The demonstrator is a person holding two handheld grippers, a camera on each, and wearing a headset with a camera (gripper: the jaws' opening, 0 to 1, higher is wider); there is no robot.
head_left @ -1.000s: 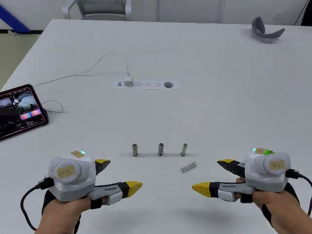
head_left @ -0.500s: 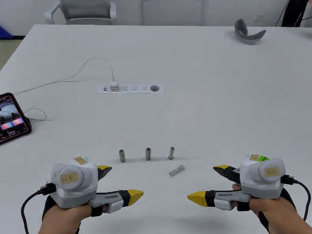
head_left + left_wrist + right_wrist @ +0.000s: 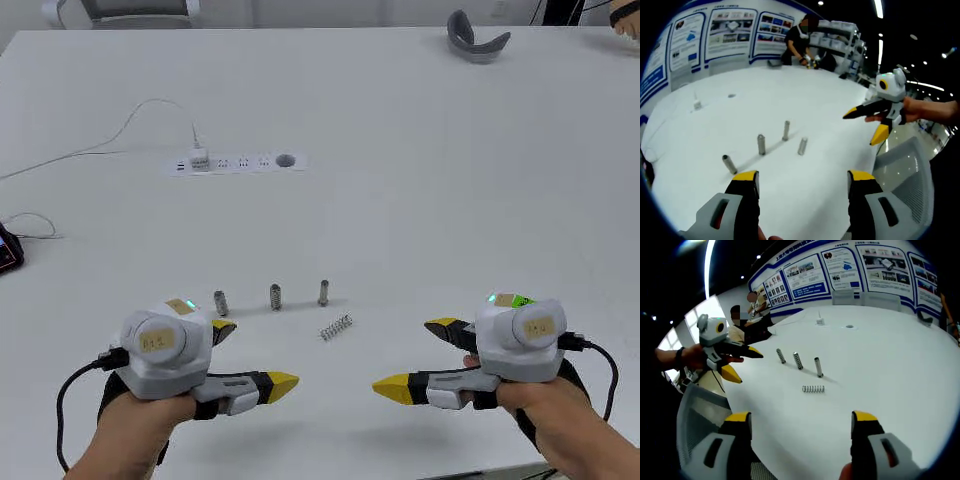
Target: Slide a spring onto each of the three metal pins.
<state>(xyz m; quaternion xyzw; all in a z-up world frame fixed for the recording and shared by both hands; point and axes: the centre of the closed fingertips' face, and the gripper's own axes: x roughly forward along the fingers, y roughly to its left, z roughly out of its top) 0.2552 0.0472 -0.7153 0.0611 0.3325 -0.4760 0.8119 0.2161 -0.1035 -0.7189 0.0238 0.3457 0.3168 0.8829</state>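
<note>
Hovering the left gripper (image 3: 255,353) at the near left and the right gripper (image 3: 412,355) at the near right of the white table (image 3: 450,200), both with jaws spread wide and pinching nothing, tips pointing inward toward each other. Flanking the work this way, probably so that either tool can reach in. Reading the left pin (image 3: 221,302) and middle pin (image 3: 275,296) as already sleeved, going by their coiled look in the right gripper view, and the right pin (image 3: 323,292) as smooth and bare. Targeting, most likely, the loose spring (image 3: 336,327) lying flat just near and right of the right pin, apart from it and from both grippers. Judging the right gripper better placed for the pickup, being on the spring's side of the row.
</note>
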